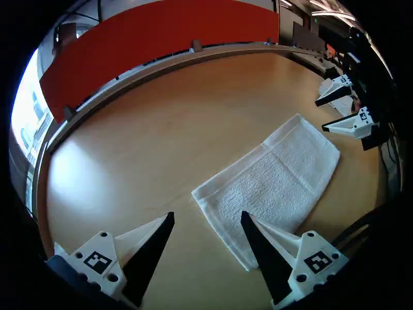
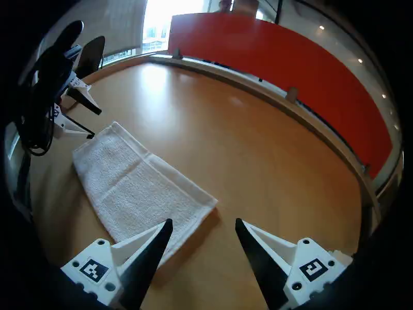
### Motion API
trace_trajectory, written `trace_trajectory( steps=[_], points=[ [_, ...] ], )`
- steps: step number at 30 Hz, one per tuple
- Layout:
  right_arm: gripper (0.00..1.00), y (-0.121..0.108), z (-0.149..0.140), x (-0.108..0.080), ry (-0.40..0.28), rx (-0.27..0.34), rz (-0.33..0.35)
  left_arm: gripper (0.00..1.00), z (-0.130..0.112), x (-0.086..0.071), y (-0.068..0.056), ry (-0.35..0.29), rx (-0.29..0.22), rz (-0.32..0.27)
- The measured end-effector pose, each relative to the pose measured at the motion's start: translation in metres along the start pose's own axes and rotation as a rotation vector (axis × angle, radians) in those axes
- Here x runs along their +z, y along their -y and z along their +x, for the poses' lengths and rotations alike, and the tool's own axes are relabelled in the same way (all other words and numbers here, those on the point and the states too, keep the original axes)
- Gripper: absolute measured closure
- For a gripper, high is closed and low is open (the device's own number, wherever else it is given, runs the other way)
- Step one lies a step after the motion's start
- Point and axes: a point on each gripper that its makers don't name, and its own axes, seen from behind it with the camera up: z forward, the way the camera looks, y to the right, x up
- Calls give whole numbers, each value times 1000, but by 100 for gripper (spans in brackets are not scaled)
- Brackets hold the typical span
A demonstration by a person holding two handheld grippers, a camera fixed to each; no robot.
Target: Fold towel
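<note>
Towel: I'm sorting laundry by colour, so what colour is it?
The towel is plain white; it shows best in the left gripper view.

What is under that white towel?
The white towel lies flat on the wooden table, with bare wood all around it. Anything thin beneath it is covered and cannot be seen.

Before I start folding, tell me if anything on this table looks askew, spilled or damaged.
Nothing stands out. The towel lies flat on the table as a tidy rectangle, with no stains or bunching visible. The left tongs and right tongs are both open and hold nothing.
</note>
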Motion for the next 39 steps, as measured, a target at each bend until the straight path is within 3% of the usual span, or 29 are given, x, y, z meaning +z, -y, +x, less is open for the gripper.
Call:
trace_trajectory(
  steps=[17,39],
  points=[
    [6,16,-6,-23,-9,2,7,4,-15,-29,-5,-10,-64,12],
    [6,34,-28,-45,-5,45,12,4,-45,-54,-26,-12,-133,21]
  ],
)
